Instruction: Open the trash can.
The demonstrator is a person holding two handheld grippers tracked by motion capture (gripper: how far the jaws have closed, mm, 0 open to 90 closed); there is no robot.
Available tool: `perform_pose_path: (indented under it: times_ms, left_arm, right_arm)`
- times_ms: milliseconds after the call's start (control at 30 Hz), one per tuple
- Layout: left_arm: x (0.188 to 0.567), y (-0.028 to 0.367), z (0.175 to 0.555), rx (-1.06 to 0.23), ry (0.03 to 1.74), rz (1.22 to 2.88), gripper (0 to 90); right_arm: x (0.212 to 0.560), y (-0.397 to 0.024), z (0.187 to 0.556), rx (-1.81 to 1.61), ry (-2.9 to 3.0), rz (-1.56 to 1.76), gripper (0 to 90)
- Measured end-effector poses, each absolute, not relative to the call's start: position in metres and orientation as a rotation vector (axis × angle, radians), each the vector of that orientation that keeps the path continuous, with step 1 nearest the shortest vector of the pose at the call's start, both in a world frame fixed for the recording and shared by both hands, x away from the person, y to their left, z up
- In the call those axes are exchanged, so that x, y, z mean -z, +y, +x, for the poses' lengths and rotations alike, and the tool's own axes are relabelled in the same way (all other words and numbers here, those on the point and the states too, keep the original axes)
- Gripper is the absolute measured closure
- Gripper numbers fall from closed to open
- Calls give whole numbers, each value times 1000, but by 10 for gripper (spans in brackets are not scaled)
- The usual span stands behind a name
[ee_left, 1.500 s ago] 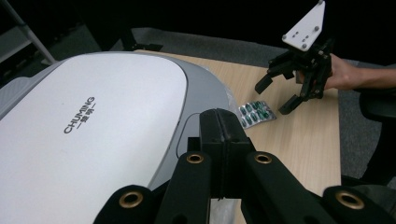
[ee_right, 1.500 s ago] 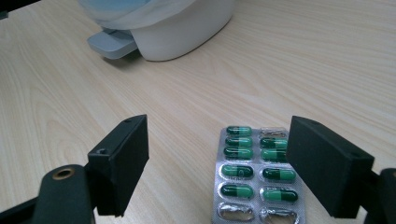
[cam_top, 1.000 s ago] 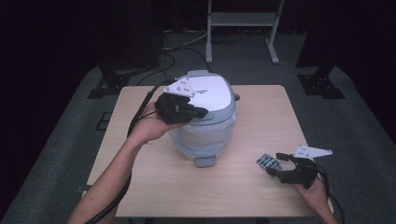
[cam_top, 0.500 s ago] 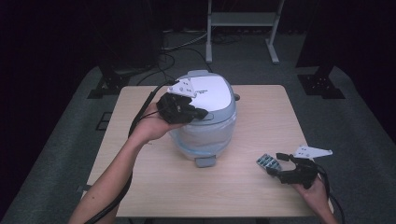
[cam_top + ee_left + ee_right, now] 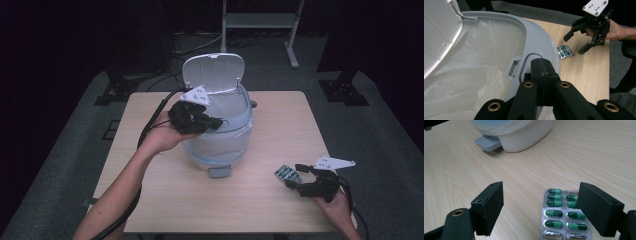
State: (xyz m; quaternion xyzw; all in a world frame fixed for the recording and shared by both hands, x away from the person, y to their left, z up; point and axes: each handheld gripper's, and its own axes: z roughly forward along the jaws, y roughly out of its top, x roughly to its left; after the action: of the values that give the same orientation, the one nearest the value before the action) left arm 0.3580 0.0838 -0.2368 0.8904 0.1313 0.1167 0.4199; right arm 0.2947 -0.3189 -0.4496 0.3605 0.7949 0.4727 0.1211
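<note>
A small bin stands mid-table, its lid standing up at the far side and a clear liner showing inside. The left gripper sits at the bin's left rim with its jaws clenched together, pads flat against each other and nothing between them; in the left gripper view they hang over the grey rim. The blister pack of green capsules lies flat on the table at the near right, well apart from the bin's pedal. The right gripper hovers just over the pack with its jaws released and spread wide, the pack's near end lying between them but ungripped.
</note>
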Motion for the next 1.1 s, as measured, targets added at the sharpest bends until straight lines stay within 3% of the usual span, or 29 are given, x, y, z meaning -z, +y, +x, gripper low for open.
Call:
perform_pose_path:
  times_ms: [500,1100]
  left_arm:
    - [232,109,343,-283,317,2208,839]
    - [250,174,314,-292,405,2157,716]
  right_arm:
    - [450,-318,294,-1358,2317,1056,199]
    - [453,-315,297,-1306,2330,1061,198]
